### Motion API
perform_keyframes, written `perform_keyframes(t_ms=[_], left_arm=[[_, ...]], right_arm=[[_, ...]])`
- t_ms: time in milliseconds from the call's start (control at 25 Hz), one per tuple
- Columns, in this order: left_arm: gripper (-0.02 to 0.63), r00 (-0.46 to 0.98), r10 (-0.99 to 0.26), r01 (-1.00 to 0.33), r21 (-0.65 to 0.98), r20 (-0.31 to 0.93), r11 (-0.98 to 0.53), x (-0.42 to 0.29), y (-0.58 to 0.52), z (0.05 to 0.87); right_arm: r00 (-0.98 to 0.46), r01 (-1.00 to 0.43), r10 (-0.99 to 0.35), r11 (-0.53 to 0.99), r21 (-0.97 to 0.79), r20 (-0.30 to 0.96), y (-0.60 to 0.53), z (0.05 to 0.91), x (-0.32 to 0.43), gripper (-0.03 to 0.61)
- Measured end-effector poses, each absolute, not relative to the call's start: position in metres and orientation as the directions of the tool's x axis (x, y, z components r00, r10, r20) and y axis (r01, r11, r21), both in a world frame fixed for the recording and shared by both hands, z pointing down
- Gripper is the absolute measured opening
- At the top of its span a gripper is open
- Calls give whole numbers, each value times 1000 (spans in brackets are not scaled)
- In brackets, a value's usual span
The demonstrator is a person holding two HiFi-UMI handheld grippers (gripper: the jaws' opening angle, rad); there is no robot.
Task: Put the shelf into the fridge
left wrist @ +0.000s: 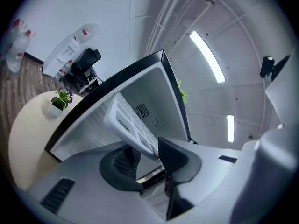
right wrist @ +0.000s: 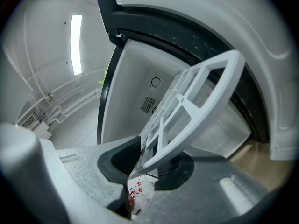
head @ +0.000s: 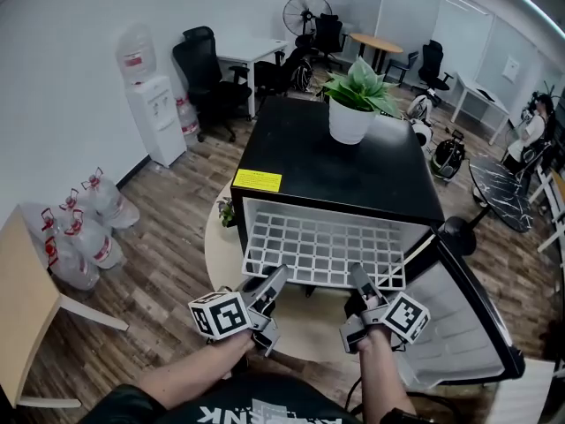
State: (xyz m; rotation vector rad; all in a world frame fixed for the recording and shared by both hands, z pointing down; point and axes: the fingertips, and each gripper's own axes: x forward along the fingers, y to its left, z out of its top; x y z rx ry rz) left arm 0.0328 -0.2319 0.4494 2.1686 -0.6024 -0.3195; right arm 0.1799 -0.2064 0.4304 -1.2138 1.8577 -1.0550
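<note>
Right gripper [head: 358, 278] pinches the shelf's [head: 322, 250] near edge, fridge [head: 344, 170] straight ahead. Left gripper's [head: 275, 279] jaws stand spread, shelf edge loose between them.

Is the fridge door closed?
No, the white-lined door of the black fridge hangs open on the right, with the white grid shelf sticking out in front.
</note>
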Motion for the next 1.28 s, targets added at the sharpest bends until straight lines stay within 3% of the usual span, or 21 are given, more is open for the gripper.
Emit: perform_keyframes(t_ms=[80, 640, 1280], left_arm=[[103, 866, -495, -247, 802, -69, -544, 39, -217, 442], [87, 873, -486, -288, 754, -47, -591, 49, -222, 441], [87, 894, -448, -279, 761, -17, -586, 57, -233, 448]], right_arm=[[-342, -391, -934, 243, -888, -105, -206, 426, 181, 87], [-344, -362, -926, 286, -887, -157, -209, 416, 173, 95], [-262, -369, -959, 206, -906, -111, -185, 436, 182, 87]])
